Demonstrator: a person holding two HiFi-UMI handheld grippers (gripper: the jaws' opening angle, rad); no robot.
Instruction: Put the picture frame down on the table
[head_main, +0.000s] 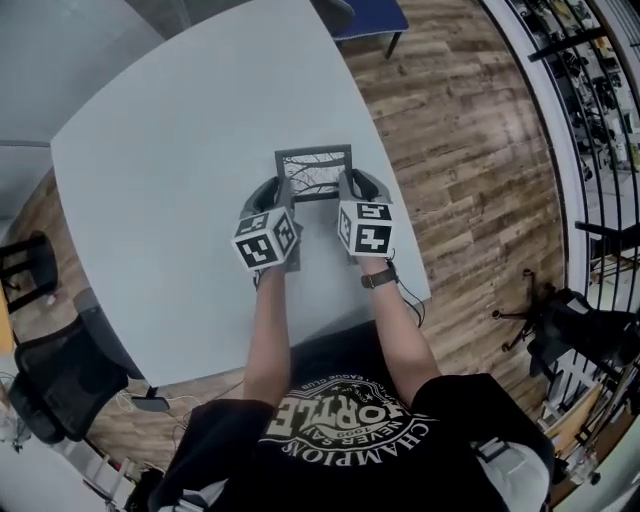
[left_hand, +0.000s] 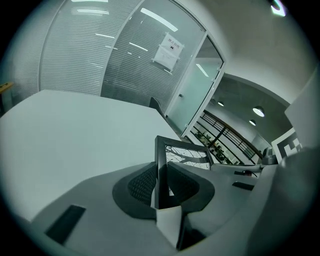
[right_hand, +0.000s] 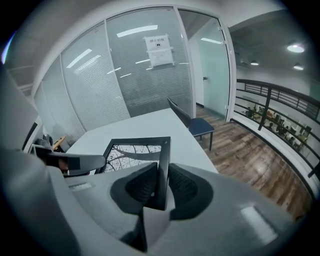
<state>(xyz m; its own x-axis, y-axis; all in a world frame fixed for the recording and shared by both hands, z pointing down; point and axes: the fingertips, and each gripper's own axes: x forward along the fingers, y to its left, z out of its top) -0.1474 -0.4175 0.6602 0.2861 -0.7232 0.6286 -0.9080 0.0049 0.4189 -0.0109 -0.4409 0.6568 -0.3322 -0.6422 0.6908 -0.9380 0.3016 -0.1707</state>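
Observation:
A dark square picture frame (head_main: 314, 172) with a branch-pattern print is held over the white table (head_main: 170, 170), nearly level. My left gripper (head_main: 284, 192) is shut on the frame's left side rail (left_hand: 161, 170). On the opposite side my right gripper (head_main: 346, 188) is shut on the right rail (right_hand: 163, 167). The print (right_hand: 135, 152) shows between the two grippers in both gripper views. Whether the frame's underside touches the table is hidden from me.
The table's right edge (head_main: 385, 150) runs close beside the right gripper, with wood floor (head_main: 470, 160) beyond. A blue chair (right_hand: 197, 125) stands at the far end. A black office chair (head_main: 60, 380) sits at the near left corner. Glass walls (left_hand: 125, 55) rise behind the table.

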